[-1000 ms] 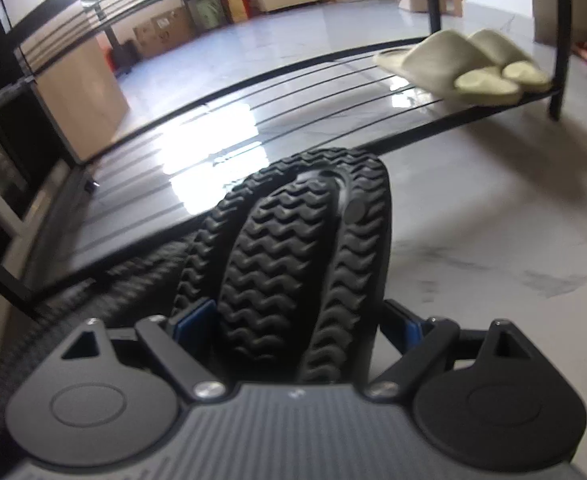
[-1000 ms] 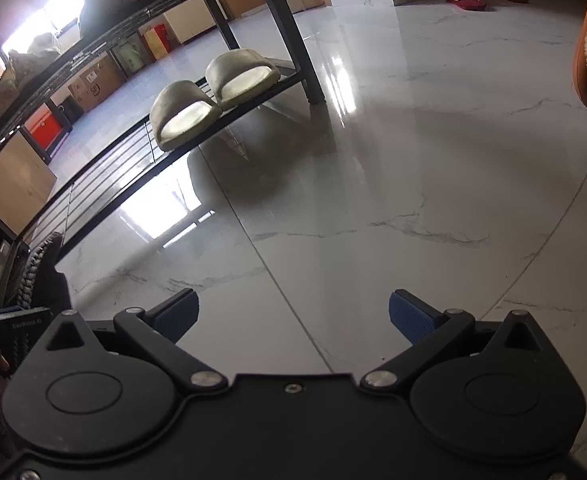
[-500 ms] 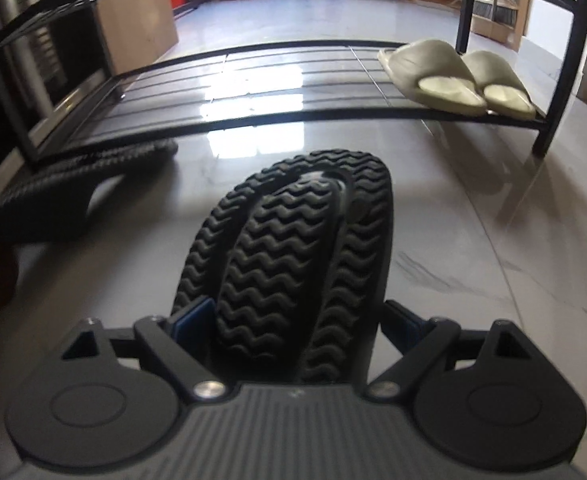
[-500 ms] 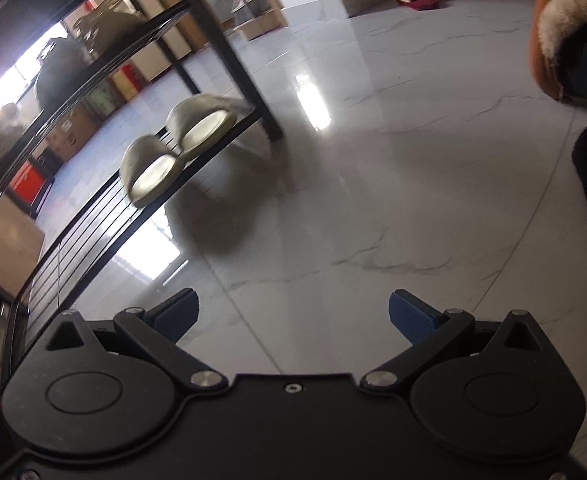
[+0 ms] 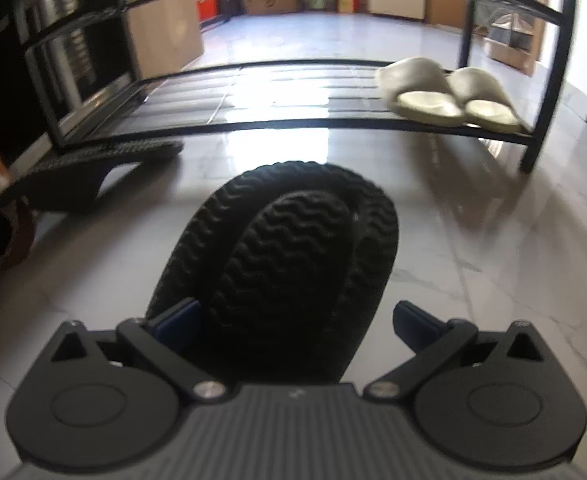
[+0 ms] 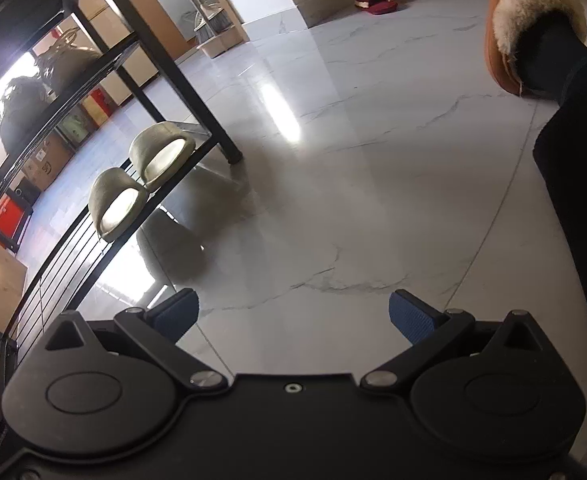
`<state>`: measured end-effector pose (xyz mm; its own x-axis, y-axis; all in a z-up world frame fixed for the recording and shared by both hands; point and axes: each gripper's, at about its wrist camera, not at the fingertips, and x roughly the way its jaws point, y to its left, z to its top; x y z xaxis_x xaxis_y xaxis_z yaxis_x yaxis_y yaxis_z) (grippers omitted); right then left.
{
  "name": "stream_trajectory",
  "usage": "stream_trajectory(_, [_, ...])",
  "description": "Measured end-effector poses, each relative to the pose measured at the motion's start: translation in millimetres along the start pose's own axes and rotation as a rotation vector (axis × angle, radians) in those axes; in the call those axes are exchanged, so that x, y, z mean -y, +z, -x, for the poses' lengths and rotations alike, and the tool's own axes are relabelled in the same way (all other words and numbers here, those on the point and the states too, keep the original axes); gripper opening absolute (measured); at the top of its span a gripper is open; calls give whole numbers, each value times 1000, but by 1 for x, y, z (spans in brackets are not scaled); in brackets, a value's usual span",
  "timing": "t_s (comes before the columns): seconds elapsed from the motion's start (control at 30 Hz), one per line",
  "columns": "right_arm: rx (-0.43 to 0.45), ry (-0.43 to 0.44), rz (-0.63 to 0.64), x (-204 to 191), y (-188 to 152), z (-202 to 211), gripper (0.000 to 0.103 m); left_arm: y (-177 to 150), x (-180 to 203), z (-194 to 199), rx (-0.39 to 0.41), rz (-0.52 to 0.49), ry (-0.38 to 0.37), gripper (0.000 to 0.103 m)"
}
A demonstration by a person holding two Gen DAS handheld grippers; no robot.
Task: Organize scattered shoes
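Note:
A black ridged slipper (image 5: 289, 256) lies between the fingers of my left gripper (image 5: 293, 320); its right pad (image 5: 413, 326) stands clear of the slipper, so the jaws are open. A second black slipper (image 5: 93, 168) rests on the floor at the left, in front of the rack. A pair of beige slippers (image 5: 449, 96) sits on the right end of the black shoe rack's bottom shelf (image 5: 253, 124); the pair also shows in the right wrist view (image 6: 141, 176). My right gripper (image 6: 293, 316) is open and empty above the marble floor.
The rack's right leg (image 5: 541, 100) and an upper shelf (image 6: 53, 80) with bags frame the shelf. A person's dark leg (image 6: 581, 200) and a fur-trimmed orange shoe (image 6: 533, 28) stand at the right. Red slippers (image 6: 373, 0) lie far off.
My left gripper's jaws have spread and let go of the black slipper, which now sits lower on the floor. The right gripper has swung right and tilted, staying open.

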<state>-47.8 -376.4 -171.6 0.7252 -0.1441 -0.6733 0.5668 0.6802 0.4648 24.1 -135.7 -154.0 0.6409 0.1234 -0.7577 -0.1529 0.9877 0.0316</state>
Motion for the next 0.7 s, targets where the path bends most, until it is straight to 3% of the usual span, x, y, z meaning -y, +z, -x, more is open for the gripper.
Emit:
stream_trajectory(0.13, [-9,26,9,1,0,-1,103,3,-29,-6,-38,101,18,102])
stream_trajectory(0.37, [-26,105,28,6,-2,-4,103,9,-50,13,-8,132,23,102])
stream_trajectory(0.7, [-123,264,116,-12,-25,-11,103,20,-81,43,20,178,-3,102])
